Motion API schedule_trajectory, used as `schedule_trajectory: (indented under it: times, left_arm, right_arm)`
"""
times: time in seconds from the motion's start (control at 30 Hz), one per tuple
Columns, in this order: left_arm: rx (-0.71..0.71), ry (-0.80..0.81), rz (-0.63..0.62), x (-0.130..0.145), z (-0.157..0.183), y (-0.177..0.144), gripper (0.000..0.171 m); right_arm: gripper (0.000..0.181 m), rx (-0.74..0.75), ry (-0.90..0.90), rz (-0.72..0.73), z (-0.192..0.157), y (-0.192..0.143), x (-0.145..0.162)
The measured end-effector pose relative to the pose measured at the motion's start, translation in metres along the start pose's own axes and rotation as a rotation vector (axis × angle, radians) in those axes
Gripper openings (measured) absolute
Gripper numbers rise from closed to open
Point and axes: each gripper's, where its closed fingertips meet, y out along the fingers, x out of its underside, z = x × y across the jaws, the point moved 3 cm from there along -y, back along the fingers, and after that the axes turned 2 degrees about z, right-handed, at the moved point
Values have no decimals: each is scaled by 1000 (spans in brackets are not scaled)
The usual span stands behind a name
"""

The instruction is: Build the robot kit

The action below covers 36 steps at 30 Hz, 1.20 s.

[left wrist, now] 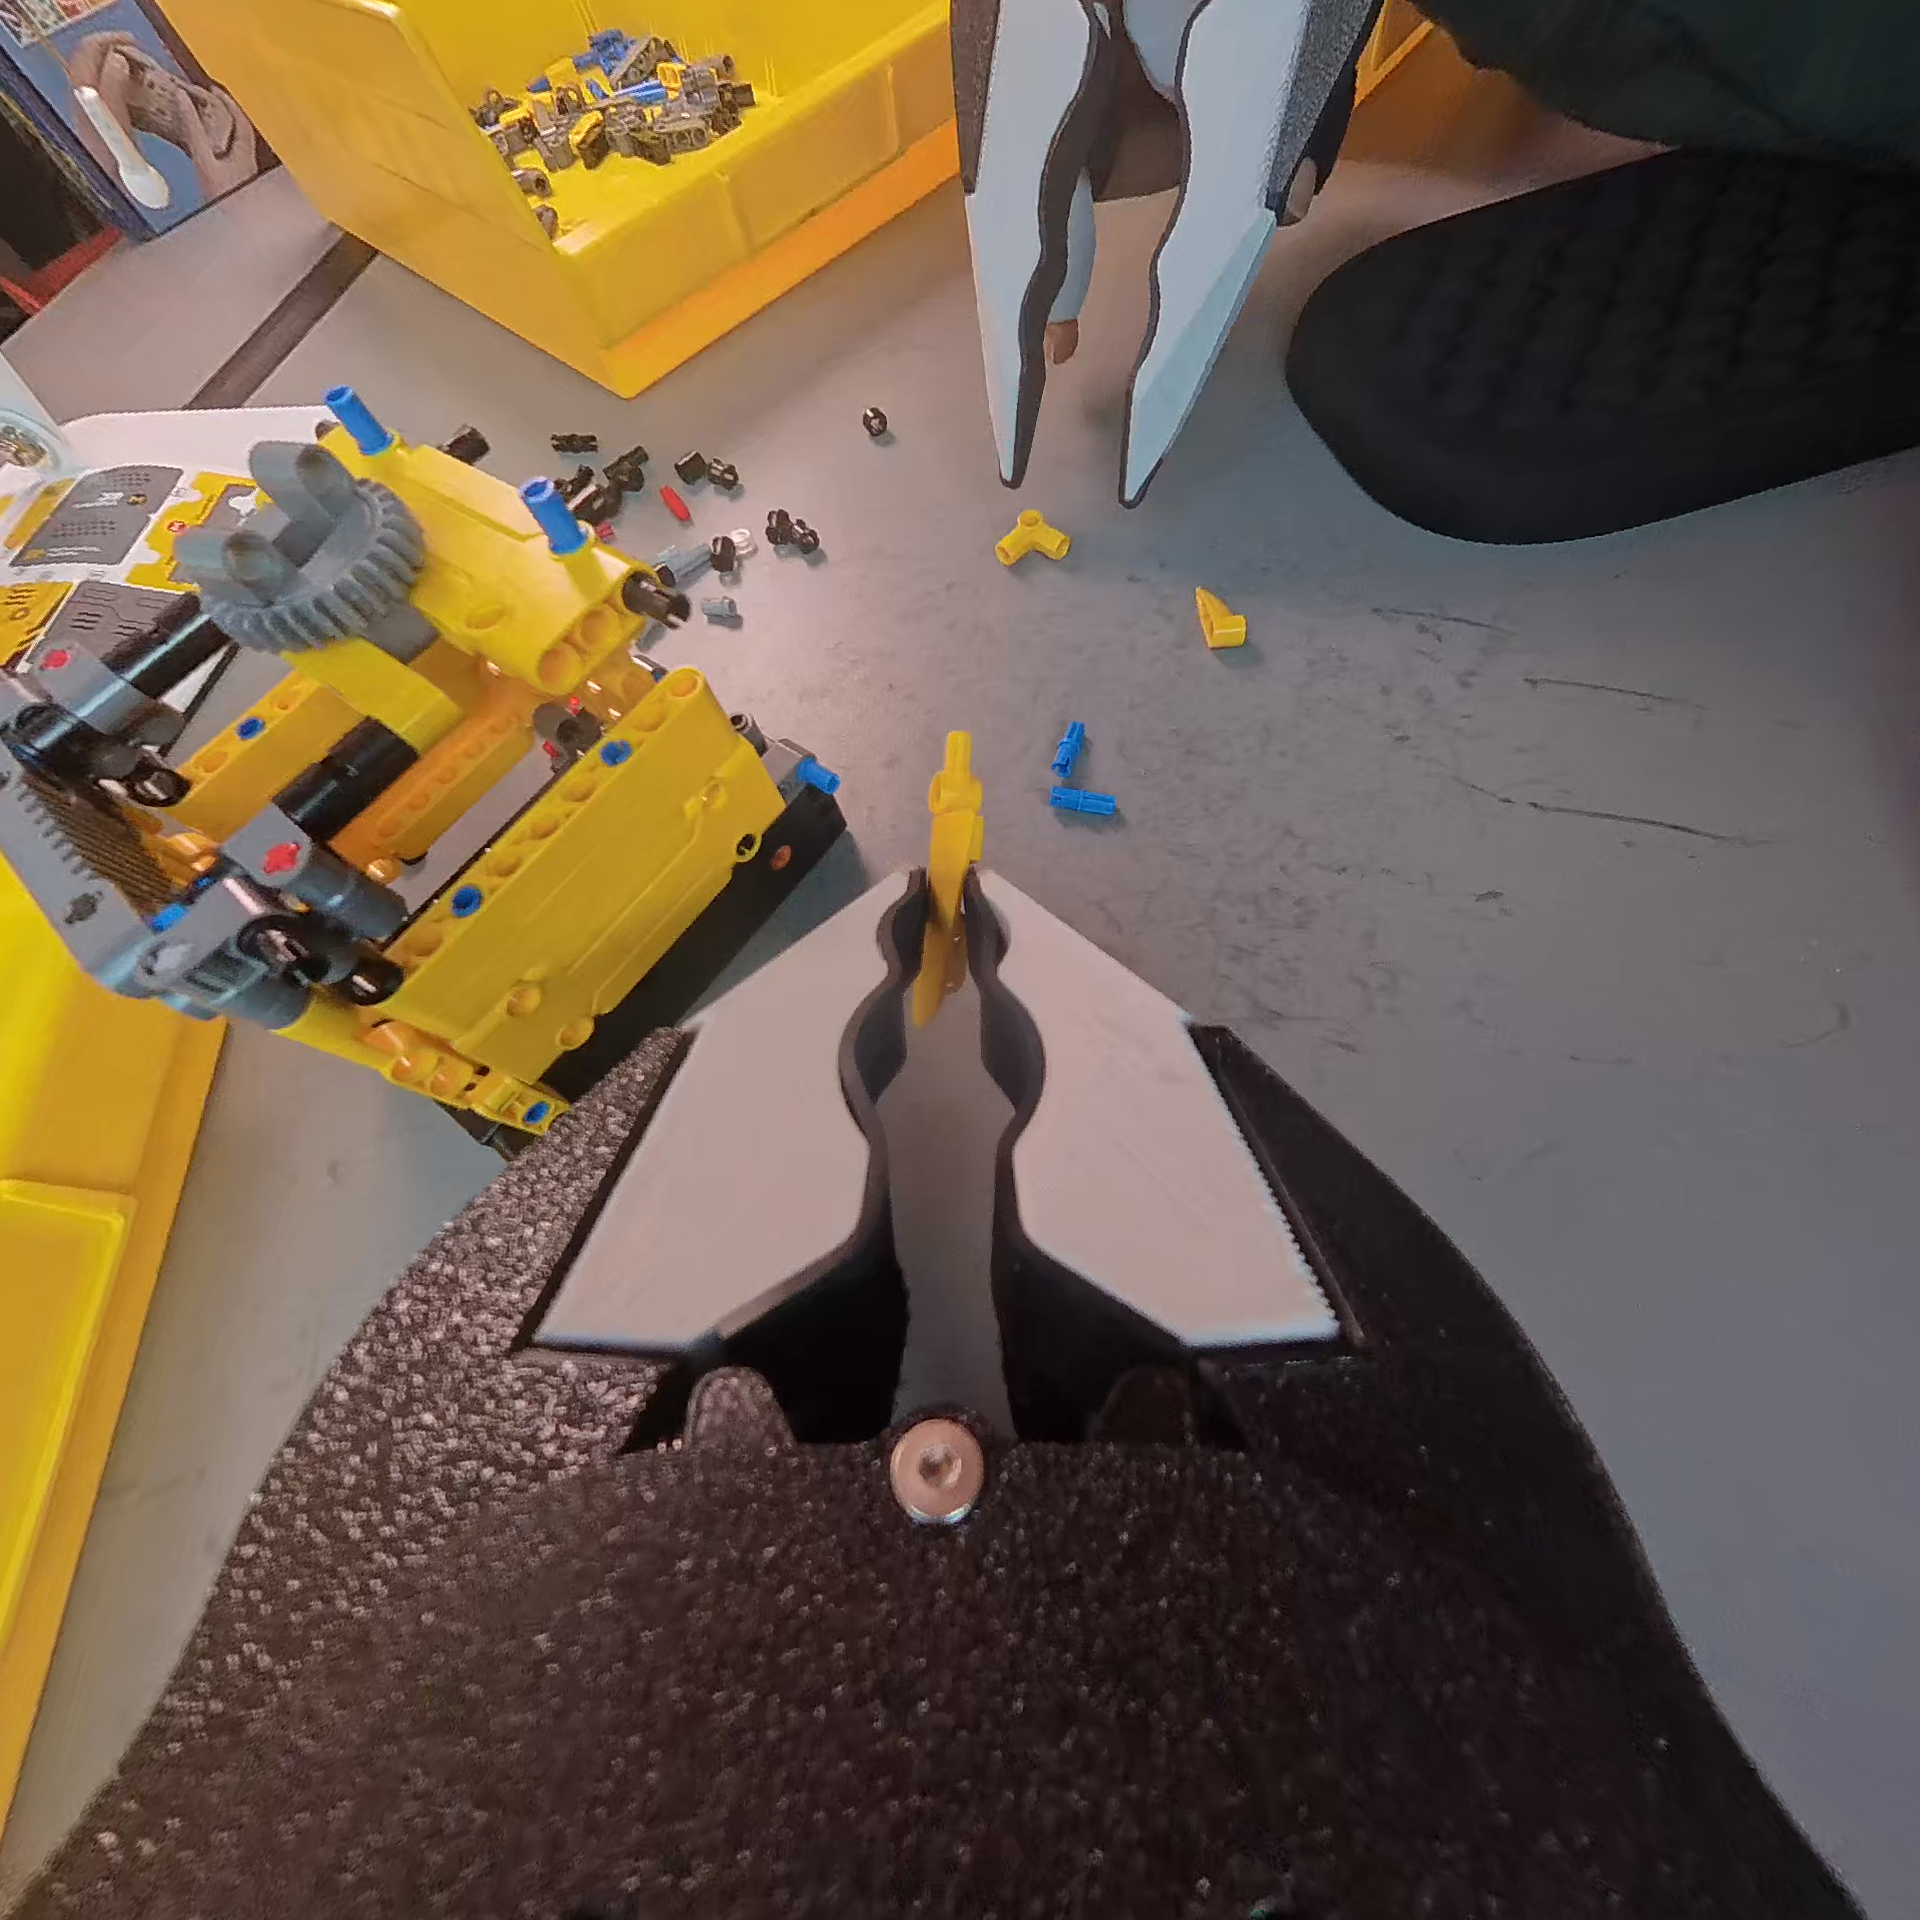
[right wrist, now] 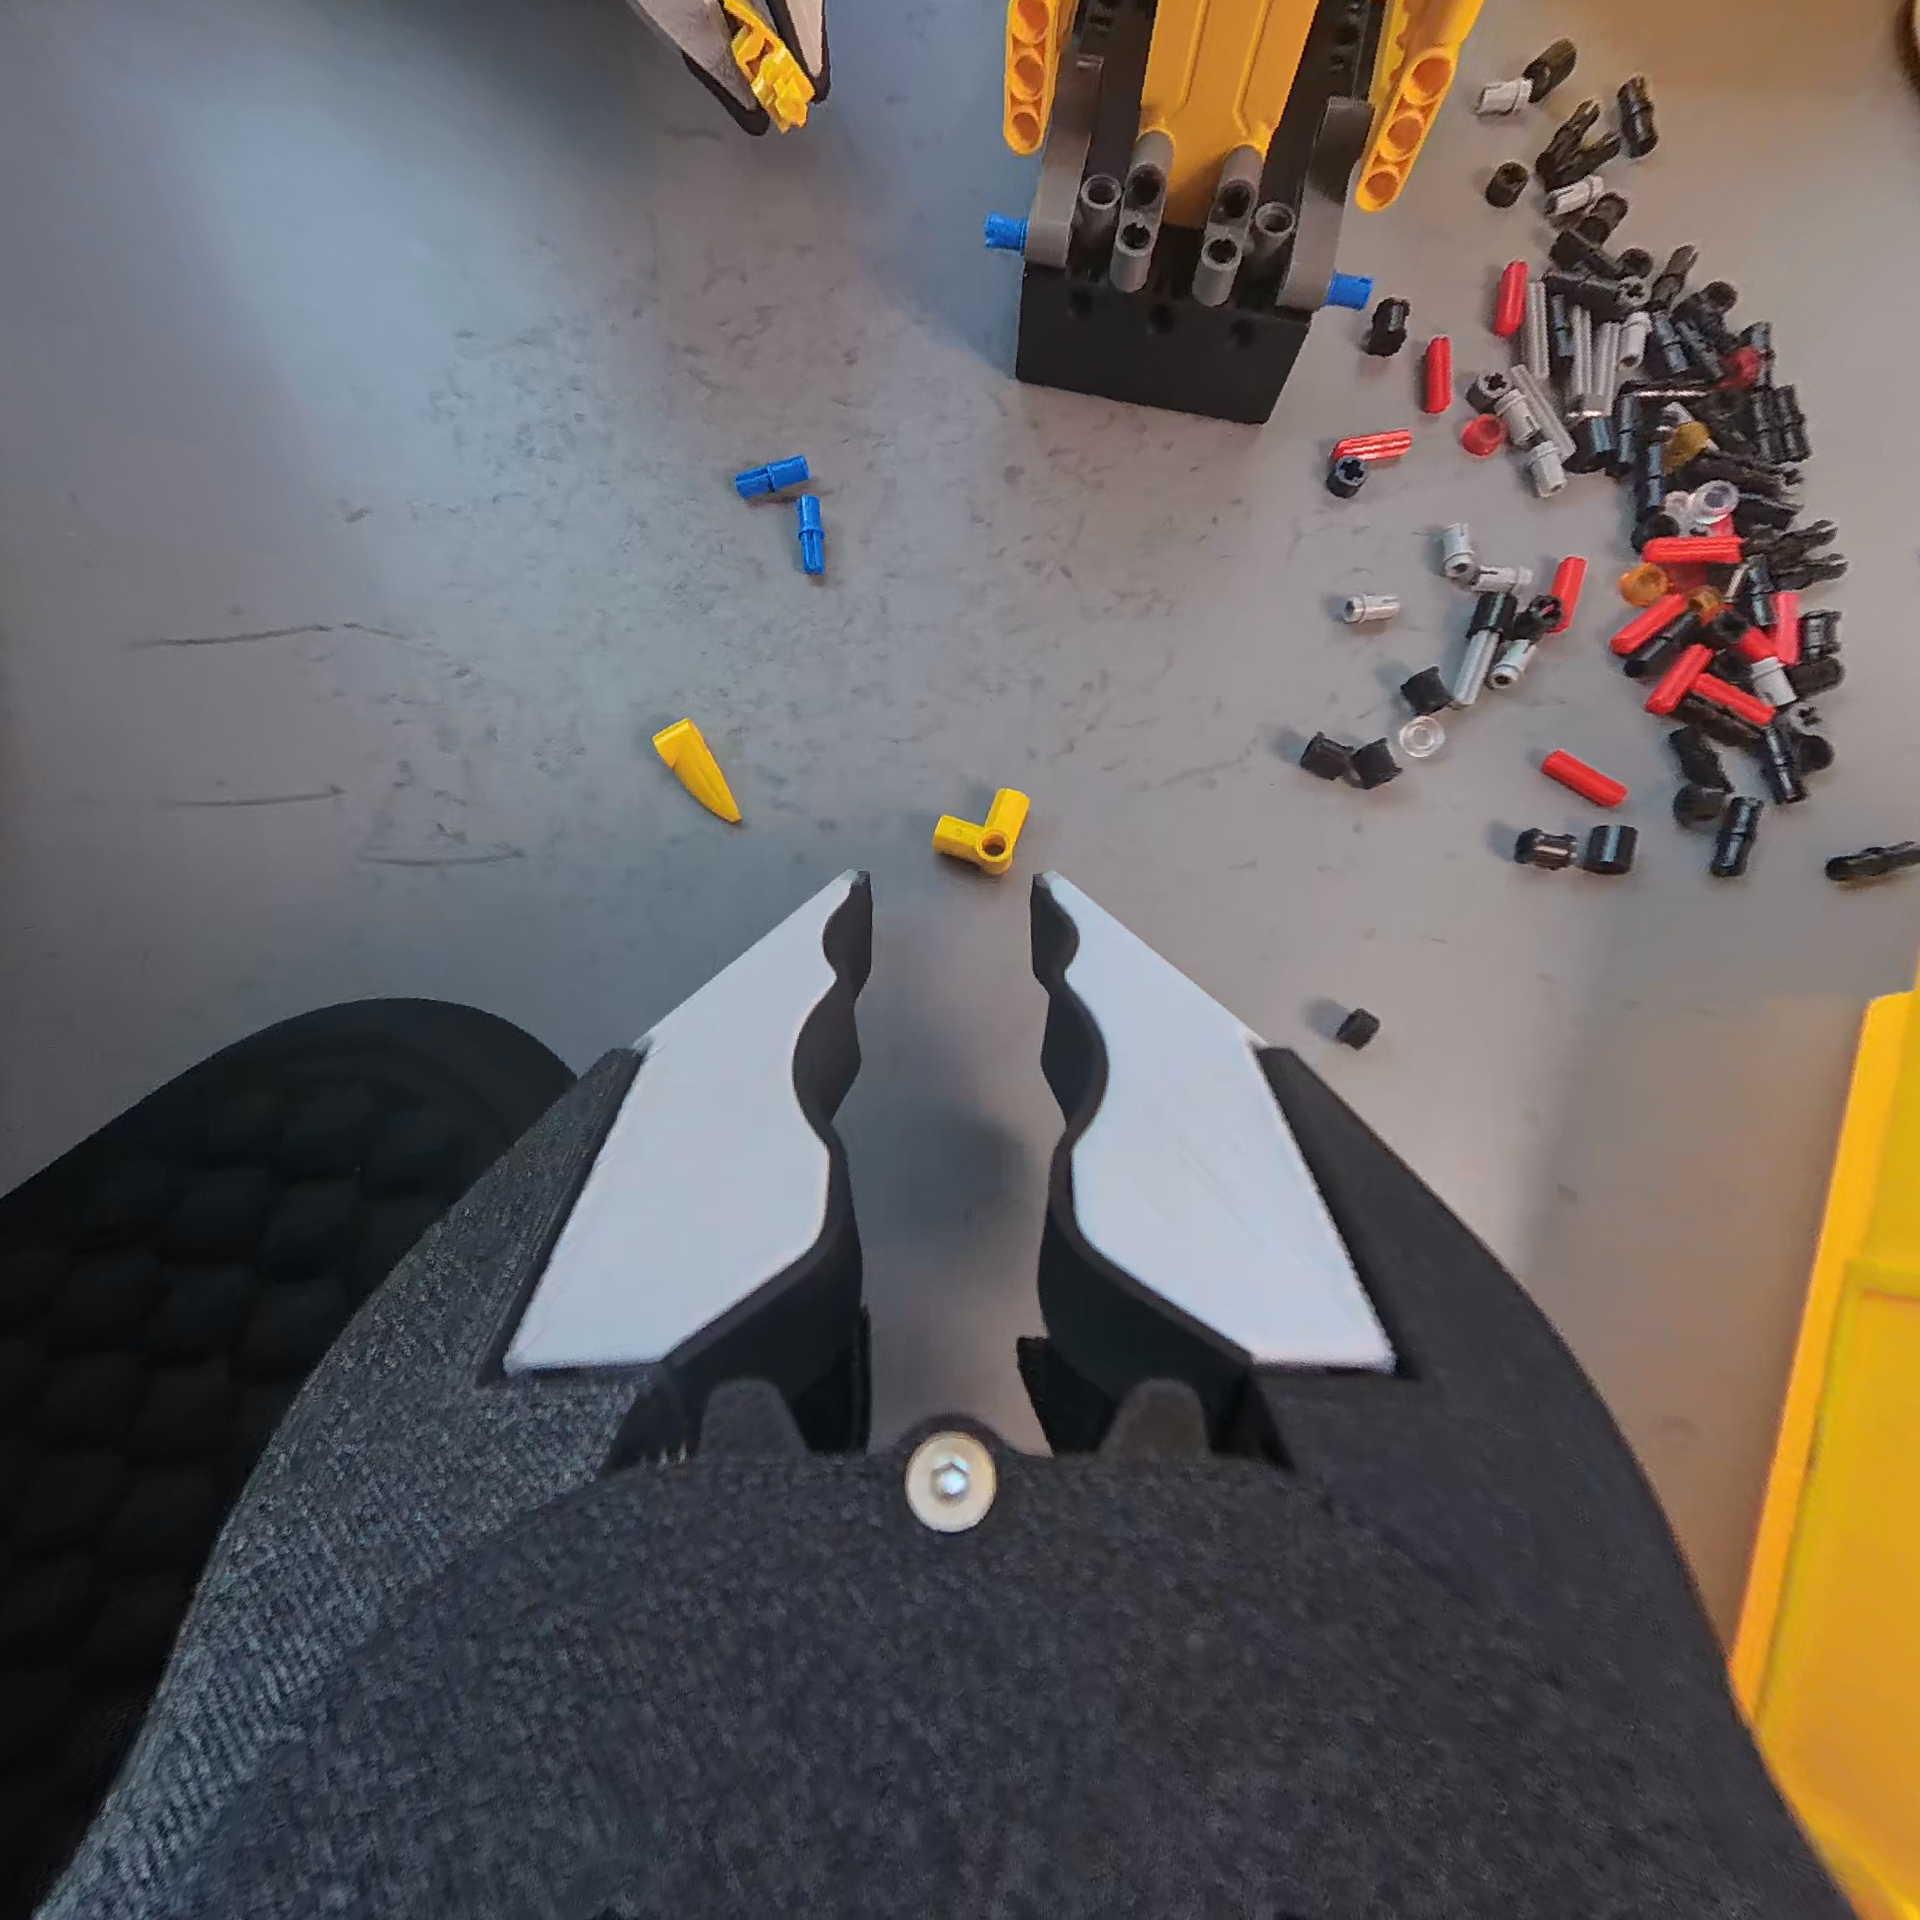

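**Left tongs clamp a yellow piece, right tongs hang spread over the table**

The left gripper is clenched on a thin yellow piece, which stands up out of the fingertips and pokes past them, held above the grey table. Across from it the right gripper points down at the table, released, a clear gap between its fingers and nothing in it. Just ahead of its tips lies a yellow elbow connector, not touching either finger. Off to its left rests a yellow wedge piece, and farther on, two blue pins lie close together.

The yellow model, built of beams with a grey gear on top and blue pins sticking out, sits just left of the left gripper, on a black base. In the right wrist view a loose scatter of small parts, black, grey and red, spreads to the right of the model. A black padded cushion lies beside the right gripper.

Behind, a yellow bin holds a heap of grey, black, blue and yellow parts. An open printed booklet lies under the model's far side.
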Motion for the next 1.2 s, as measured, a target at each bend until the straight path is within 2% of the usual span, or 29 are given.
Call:
schedule_trajectory:
  times: [0.23, 0.3, 0.4, 0.5, 0.63, 0.77, 0.87, 1.2]
  left_arm:
    - [9, -4, -11, 2, 0, 1, 6]
    - [23, -2, -24, 3, 2, 2, 6]
    - [93, -11, -75, 10, 12, 5, 6]
    - [231, -90, -125, 14, 30, 7, 6]
    - [271, -82, -199, 21, 40, 12, 6]
    - [292, -93, -201, 22, 42, 12, 6]
    - [291, -87, -201, 22, 42, 11, 7]
    - [308, -98, -182, 19, 42, 9, 15]
  right_arm:
    - [28, 12, 30, 3, 3, 11, -3]
    - [16, 28, 20, 9, 4, 15, -5]
    - [15, 15, -14, 26, 0, 16, -9]
    - [15, -13, -87, 156, -13, 16, -33]
    - [15, -60, -210, 233, -42, 28, -60]
    - [16, -98, -293, 164, -68, 51, -67]
    - [16, -97, -318, 102, -73, 63, -62]
    - [16, -71, -311, 89, -69, 64, -58]
